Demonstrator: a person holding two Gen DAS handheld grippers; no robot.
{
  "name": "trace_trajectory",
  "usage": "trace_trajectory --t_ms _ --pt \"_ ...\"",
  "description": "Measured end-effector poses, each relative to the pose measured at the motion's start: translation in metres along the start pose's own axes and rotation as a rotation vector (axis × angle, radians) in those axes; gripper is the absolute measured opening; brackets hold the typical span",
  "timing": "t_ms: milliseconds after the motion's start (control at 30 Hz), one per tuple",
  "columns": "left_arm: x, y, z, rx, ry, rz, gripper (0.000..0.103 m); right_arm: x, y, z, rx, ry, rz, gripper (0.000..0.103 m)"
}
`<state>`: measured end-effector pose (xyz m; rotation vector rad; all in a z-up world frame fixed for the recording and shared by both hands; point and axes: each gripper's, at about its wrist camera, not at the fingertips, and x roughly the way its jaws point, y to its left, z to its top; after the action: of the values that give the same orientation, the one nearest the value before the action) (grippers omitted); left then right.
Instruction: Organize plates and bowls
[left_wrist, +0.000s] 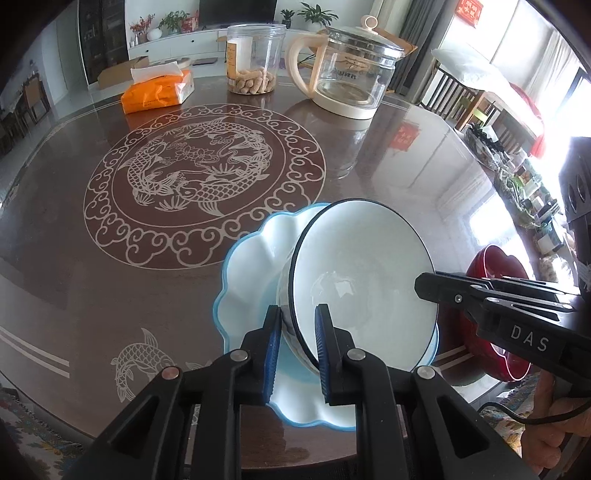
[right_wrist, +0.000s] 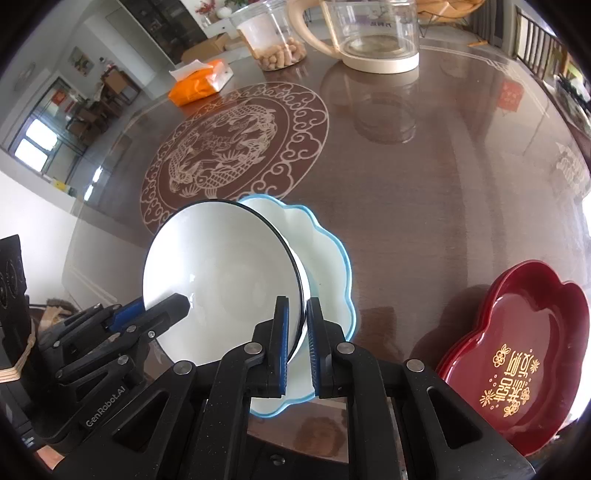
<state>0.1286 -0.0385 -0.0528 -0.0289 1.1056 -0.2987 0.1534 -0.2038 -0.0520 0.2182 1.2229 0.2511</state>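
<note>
You are holding the white bowl (left_wrist: 364, 284) with both claws at once, one on each side of its dark rim, and that is why it is sitting so steadily above the blue-edged scalloped plate (left_wrist: 251, 258) at the near edge of the desk (left_wrist: 74, 229). On the left, your left claw (left_wrist: 297, 347) is pinching the near-left rim, one blue pad inside the wall and one outside. On the right, your right claw (right_wrist: 297, 334) is pinching the opposite rim the same way. The bowl is leaning toward the left camera, likely because the two grips are not level. A two-sided hold suits a wide, slick bowl being set down onto a plate.

The left wrist view is showing the bowl's foot low over the plate's middle, though contact is hidden. It is also showing the orange tissue pack (left_wrist: 159, 92), the peanut jar (left_wrist: 255, 61) and the glass kettle (left_wrist: 351, 70) whole on the far side. The right wrist view alone is showing the stacked red lacquer trays (right_wrist: 524, 354) with gold lettering clearly, near right and well apart from the plate; the left view is catching only a red sliver behind the other claw.
</note>
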Motion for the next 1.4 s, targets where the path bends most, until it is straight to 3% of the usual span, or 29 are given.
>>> trace_trajectory --t_ms 233,400,433,467,500,533,567,633,700,767,900,1067,1200,1400 --pt "-0.002 -0.001 0.000 0.015 -0.008 0.014 0.017 -0.001 0.005 -0.003 -0.040 -0.017 -0.032 0.012" --pt "-0.016 -0.001 0.000 0.050 -0.071 0.053 0.017 -0.006 0.003 -0.007 -0.038 -0.062 -0.009 0.016" --pt "-0.020 0.001 0.000 0.049 -0.085 0.060 0.021 -0.009 0.003 -0.008 -0.030 -0.077 0.003 0.017" --pt "-0.025 0.003 -0.002 0.047 -0.101 0.064 0.025 -0.013 0.002 -0.010 -0.018 -0.098 0.015 0.022" --pt "-0.031 0.006 -0.004 0.042 -0.121 0.072 0.029 -0.019 0.001 -0.012 -0.008 -0.129 0.030 0.034" --pt "-0.036 0.009 -0.007 0.036 -0.141 0.086 0.044 -0.027 0.001 -0.016 -0.003 -0.171 0.034 0.040" --pt "-0.040 0.012 -0.010 0.030 -0.163 0.105 0.069 -0.036 0.003 -0.022 -0.003 -0.223 0.024 0.051" --pt "-0.051 0.017 -0.022 0.010 -0.228 0.150 0.095 -0.055 0.008 -0.039 -0.017 -0.343 -0.009 0.058" --pt "-0.058 0.019 -0.033 0.004 -0.282 0.185 0.095 -0.071 0.014 -0.064 -0.020 -0.471 -0.048 0.067" --pt "-0.057 0.021 -0.040 0.011 -0.274 0.198 0.095 -0.077 0.020 -0.093 -0.008 -0.569 -0.095 0.068" --pt "-0.050 0.026 -0.051 -0.001 -0.256 0.212 0.095 -0.073 0.029 -0.141 0.007 -0.641 -0.110 0.068" --pt "-0.044 0.033 -0.059 -0.032 -0.244 0.210 0.095 -0.076 0.043 -0.173 -0.080 -0.744 -0.201 0.068" --pt "-0.051 0.035 -0.070 -0.041 -0.269 0.206 0.095 -0.072 0.044 -0.176 -0.099 -0.752 -0.207 0.070" --pt "-0.065 0.043 -0.096 -0.040 -0.321 0.219 0.095 -0.054 0.056 -0.186 -0.151 -0.657 -0.172 0.070"
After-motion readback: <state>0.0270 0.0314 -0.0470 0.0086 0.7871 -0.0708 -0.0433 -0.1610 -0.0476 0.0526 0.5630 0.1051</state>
